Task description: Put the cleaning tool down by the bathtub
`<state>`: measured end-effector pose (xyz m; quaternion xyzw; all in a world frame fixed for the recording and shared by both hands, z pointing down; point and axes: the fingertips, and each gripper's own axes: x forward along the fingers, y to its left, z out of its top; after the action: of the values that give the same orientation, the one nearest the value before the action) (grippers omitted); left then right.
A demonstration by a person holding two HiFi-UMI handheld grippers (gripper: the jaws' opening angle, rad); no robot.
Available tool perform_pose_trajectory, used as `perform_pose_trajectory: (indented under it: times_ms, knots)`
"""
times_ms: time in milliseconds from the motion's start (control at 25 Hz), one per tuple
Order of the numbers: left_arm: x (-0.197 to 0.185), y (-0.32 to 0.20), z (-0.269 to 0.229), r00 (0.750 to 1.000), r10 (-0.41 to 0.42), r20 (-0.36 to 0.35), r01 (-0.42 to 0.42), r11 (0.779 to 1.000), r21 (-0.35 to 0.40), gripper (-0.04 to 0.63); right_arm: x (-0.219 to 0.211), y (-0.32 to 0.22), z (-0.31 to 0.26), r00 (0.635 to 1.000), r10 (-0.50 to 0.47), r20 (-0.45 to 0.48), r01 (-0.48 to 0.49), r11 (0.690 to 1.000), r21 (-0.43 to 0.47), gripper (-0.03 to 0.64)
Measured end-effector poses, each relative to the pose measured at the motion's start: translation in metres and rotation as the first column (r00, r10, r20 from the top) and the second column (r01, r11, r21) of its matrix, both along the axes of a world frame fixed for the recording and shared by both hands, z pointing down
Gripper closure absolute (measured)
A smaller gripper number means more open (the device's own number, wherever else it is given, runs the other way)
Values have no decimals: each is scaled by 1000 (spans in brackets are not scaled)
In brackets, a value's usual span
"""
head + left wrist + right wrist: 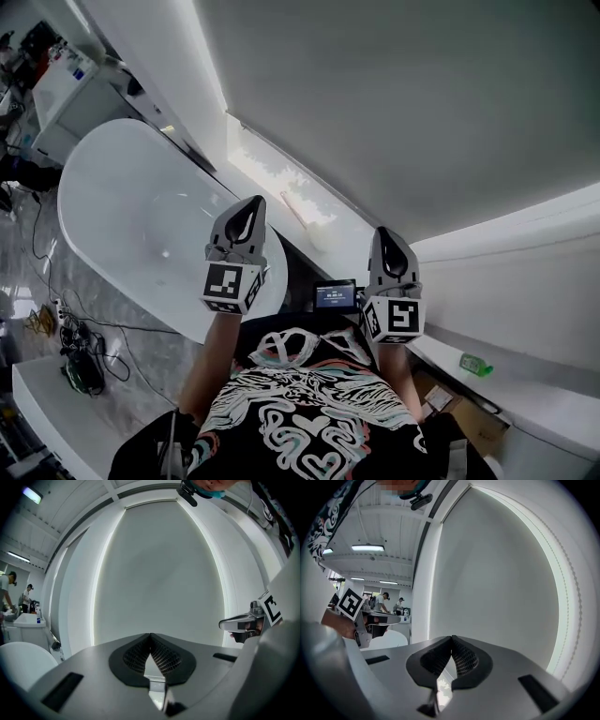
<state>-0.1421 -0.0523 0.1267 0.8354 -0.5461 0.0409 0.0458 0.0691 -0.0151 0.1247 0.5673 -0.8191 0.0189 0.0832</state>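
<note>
Two empty grippers held up facing a pale wall (pixel 422 112), a white tub (pixel 141 216) at their left.

The left gripper (pixel 253 204) hangs over the tub's near rim and the right gripper (pixel 387 234) stands apart from it. Each has its jaws pressed together at the tips with nothing between. A pale, thin-handled tool (pixel 307 217) lies on the ledge (pixel 272 173) just beside the tub, between the two grippers in the head view.

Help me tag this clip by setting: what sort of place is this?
Probably a mock bathroom in a lab or showroom, not a home: a white freestanding bathtub, loose cables on the floor beside it, and people at a counter beyond.
</note>
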Motion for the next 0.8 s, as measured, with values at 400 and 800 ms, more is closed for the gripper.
perform_pose_trajectory:
  times_ms: [400, 800]
  knots:
    - [3, 6, -12, 1000, -1, 10, 1, 1000, 24, 578, -6, 0, -13, 1000, -7, 20, 6, 999, 38, 591]
    - [8, 9, -8, 1000, 11, 24, -11, 1000, 16, 578, -3, 4, -16, 999, -26, 24, 25, 998, 62, 591]
